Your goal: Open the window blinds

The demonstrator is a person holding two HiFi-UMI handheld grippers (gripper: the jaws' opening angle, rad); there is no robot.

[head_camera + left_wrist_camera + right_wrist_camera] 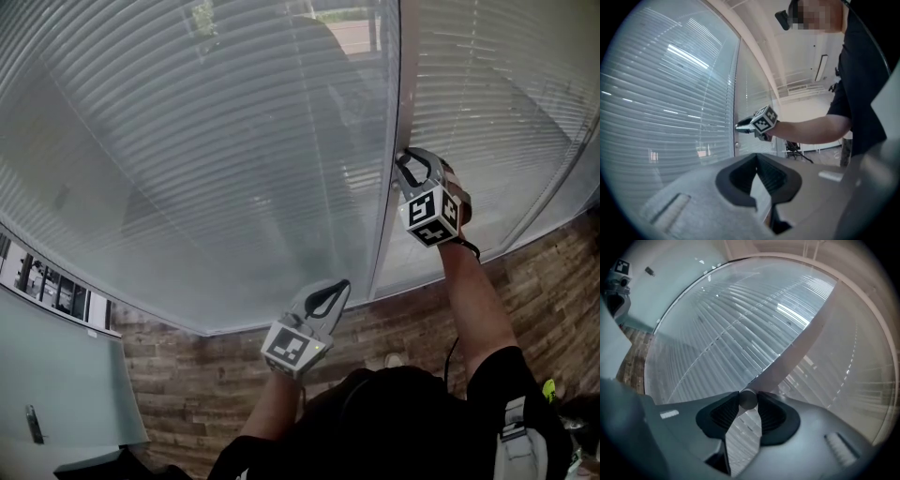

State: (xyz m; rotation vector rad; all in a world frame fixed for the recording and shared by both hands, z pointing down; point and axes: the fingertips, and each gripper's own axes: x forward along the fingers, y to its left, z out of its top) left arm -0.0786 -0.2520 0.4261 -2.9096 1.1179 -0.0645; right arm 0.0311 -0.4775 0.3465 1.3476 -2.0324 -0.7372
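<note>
Closest, the left gripper (336,289) hangs idle, fingers pressed together on nothing. Right gripper (405,165) fingers pinch a small round grey knob (748,398) on the pale window post (401,103), likely to twist open the closed white slatted blinds (206,159).

Head view: from above the person, facing forward and down at the blinds (187,141) and frame post (398,112), both near. Left gripper view: lower and set back, sharing blinds, post and right gripper (738,126). Right gripper view: tight on the knob (748,399), with the post behind it.
</note>
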